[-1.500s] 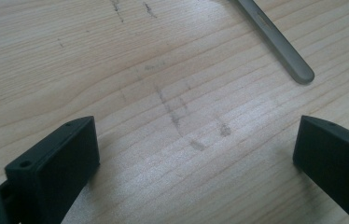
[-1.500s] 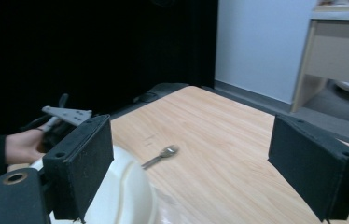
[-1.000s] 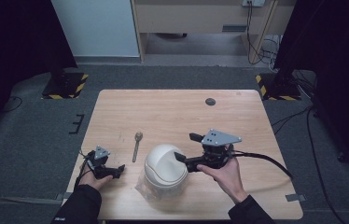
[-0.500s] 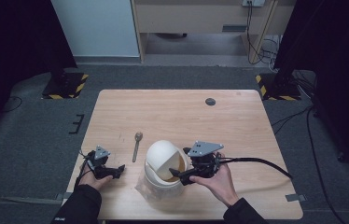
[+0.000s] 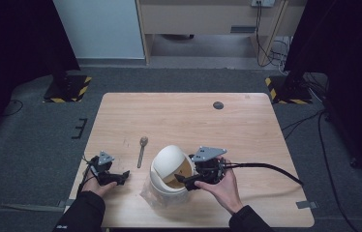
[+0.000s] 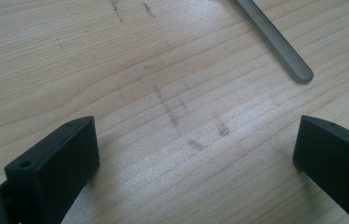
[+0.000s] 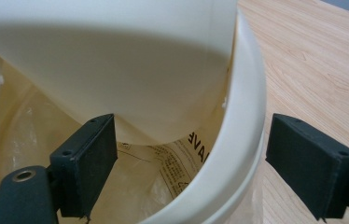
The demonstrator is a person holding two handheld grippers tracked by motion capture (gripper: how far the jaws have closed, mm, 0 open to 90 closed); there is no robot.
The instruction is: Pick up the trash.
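Bin (image 5: 169, 174) at the table's (image 5: 247, 130) six o'clock edge, our right gripper (image 5: 188, 181) at its mouth.

We straddle the smooth white plastic rim (image 7: 238, 140) with jaws apart, one inside, one outside, clamping nothing; the domed swing lid (image 7: 116, 60) hangs at twelve o'clock. A crinkled clear liner (image 7: 163, 172) sits inside. Our left gripper (image 5: 120, 178) rests open at the bin's nine o'clock, near a metal spoon (image 5: 141, 151).
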